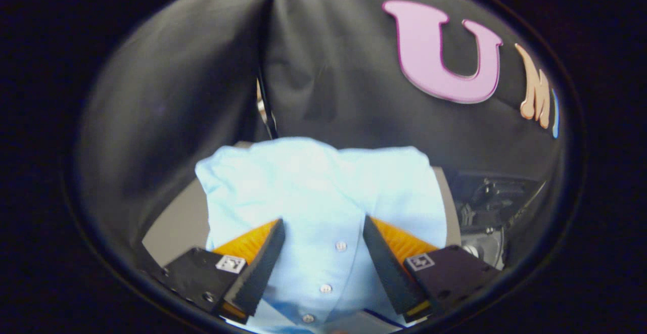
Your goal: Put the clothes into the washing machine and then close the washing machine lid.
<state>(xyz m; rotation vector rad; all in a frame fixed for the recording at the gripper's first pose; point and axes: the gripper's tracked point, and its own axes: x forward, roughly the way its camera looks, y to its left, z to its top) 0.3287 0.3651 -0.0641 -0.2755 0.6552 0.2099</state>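
The gripper (323,228) is held with its fingers apart, nothing clamped between them. A light blue button-up shirt (313,192) is seen folded or bunched on a pale grey surface (177,223), directly ahead of and under the fingers. The button placket (333,268) with three small buttons runs down the gap between the two fingers. Whether the fingertips are touching the fabric or hovering just above it cannot be told.

The step in hand is judged to be the pick of the shirt; the task looks to be at its start, since the garment is not yet lifted. The washing machine is not identified with confidence here. Dark hardware (485,212) is seen just beside the shirt on the right finger's side, too unclear to name.

For a good grasp, the fingers should be lowered into the cloth until a fold is gathered between them, then closed fully. The placket is a fair target: doubled fabric there should give thicker material to pinch. A shallow pinch on a single layer is likely to slip, or the shirt may unfold and trail when raised. A grip nearer the middle of the bundle is advised so the hanging ends stay short. The lift should be made straight up first, so that the cloth is not dragged toward the dark hardware and snagged.
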